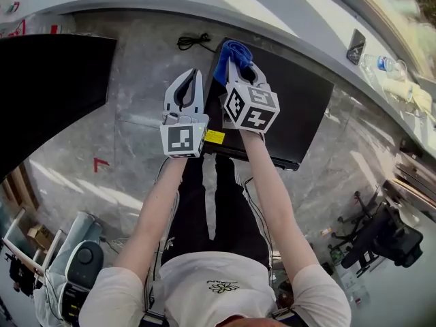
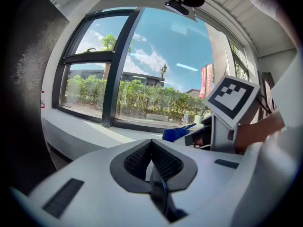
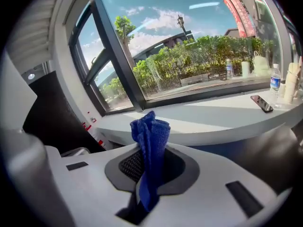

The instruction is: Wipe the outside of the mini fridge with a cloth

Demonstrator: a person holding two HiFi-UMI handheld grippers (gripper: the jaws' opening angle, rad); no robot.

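While the 2 jaws of the right gripper (image 3: 150, 161) are clamping the blue cloth (image 3: 150, 129), letting a bunched wad project past the tips to serve as the wiping face, the left gripper (image 2: 152, 144) is idling just beside it, its jaws pressed together on nothing and kept clear of the work. The cloth is hanging over the far left corner of the black mini fridge (image 1: 293, 104), probably touching its top. The fridge is standing near a curved window sill (image 1: 272, 9).

There are two claws, the left claw (image 1: 196, 74) and the right claw (image 1: 235, 59). There is one blue cloth (image 1: 232, 49), one black mini fridge (image 1: 300, 107) and one phone (image 1: 355, 46).
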